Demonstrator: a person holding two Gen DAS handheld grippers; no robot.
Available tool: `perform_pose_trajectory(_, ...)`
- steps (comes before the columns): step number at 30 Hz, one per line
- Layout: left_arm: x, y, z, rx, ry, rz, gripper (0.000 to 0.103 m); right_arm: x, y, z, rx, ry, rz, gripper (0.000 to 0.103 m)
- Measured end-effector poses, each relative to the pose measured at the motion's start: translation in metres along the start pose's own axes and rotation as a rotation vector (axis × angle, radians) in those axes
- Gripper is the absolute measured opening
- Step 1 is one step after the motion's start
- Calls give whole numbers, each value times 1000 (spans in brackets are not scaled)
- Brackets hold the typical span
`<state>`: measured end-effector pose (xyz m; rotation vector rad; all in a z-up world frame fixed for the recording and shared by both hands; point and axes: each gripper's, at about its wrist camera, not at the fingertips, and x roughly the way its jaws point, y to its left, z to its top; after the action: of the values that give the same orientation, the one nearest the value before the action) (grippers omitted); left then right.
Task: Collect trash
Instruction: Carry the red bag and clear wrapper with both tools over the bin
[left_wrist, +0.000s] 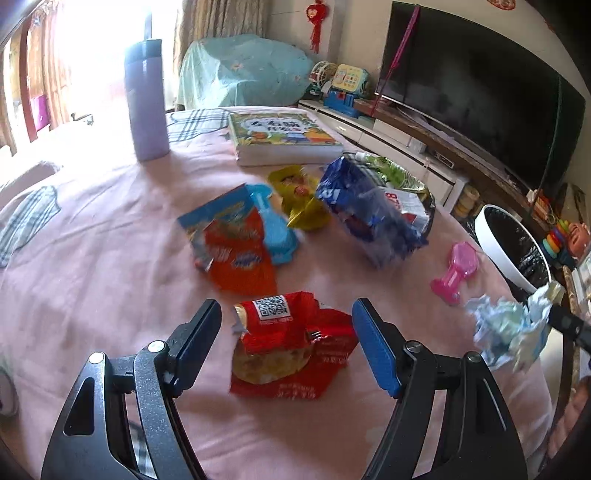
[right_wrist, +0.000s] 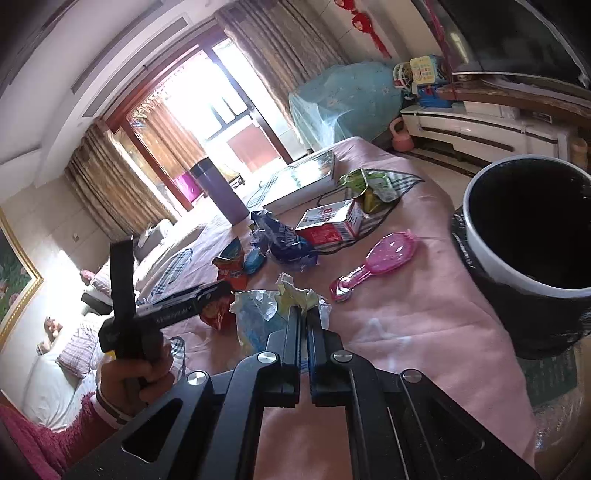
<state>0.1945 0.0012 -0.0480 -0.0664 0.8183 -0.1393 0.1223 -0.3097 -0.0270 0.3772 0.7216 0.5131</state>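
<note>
Left gripper (left_wrist: 287, 341) fingers released around red wrapper (left_wrist: 291, 349); right gripper (right_wrist: 303, 317) clenches crumpled paper (right_wrist: 266, 314), half hidden

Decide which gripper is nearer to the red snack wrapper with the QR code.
Left. The left gripper has its jaws open on either side of the red snack wrapper. The right gripper, off toward the bin, is clamped on crumpled paper.

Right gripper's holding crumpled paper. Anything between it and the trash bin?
Nothing visible. The right gripper, shut on the crumpled paper, has only bare pink tablecloth between it and the trash bin. The pink brush lies just off that line, farther back on the table.
</note>
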Motion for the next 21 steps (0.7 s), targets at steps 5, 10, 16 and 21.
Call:
perform_pose_trajectory(5, 2, 1, -14, 18, 32, 16, 65, -6, -3, -1, 2, -11, 2, 3)
perform_pose_trajectory(10, 5, -7, -25, 9, 71, -66, 10, -11, -5, -3, 7, -28, 0, 3)
perform_pose_trajectory(16, -11, -33, -23, 29, 23, -131, 3, -25, -14, 0, 14, -62, -13, 3)
perform_pose_trajectory(21, -17, -72, -15, 86, 9, -200, 2, -42, -26, 3, 27, -103, -38, 3)
